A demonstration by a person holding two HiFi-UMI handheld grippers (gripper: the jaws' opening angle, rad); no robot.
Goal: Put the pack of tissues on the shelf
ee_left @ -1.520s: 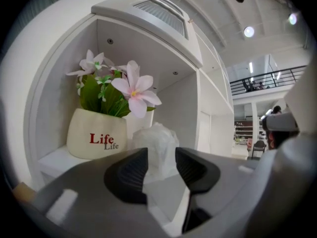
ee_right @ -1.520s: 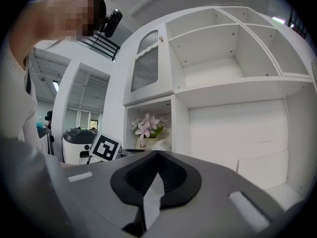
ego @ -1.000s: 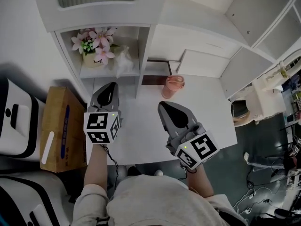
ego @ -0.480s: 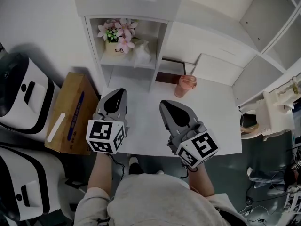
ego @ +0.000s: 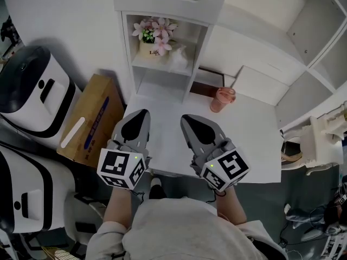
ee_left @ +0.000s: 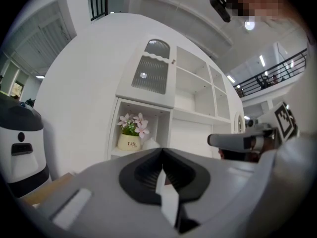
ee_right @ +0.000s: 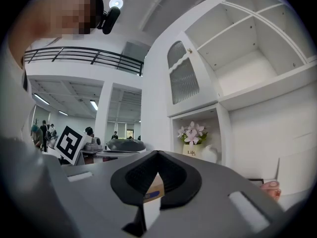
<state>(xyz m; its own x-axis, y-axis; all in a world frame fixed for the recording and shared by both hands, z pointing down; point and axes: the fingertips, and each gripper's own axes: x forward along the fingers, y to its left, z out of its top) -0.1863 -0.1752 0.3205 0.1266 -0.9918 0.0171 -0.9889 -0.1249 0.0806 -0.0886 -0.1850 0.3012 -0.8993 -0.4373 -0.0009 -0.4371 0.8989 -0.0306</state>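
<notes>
Ahead of both tongs, on the shelf [ego: 153,67] beside a flowerpot [ego: 149,48], sat the tissue pack [ego: 179,59], apparently delivered. Left tongs [ego: 142,114] and right tongs [ego: 187,119]: jaws together, empty, level above the table [ego: 244,142], likely because nothing remained to carry.

You have two grippers [ego: 144,112] [ego: 185,118], two white machines [ego: 30,88] [ego: 24,196], one flowerpot [ego: 153,49], one cup [ego: 222,99], one box [ego: 89,121] and seemingly one tissue pack [ego: 179,60].

Pink cup [ego: 223,99] (on table [ego: 255,145]), cardboard box [ego: 89,121]
</notes>
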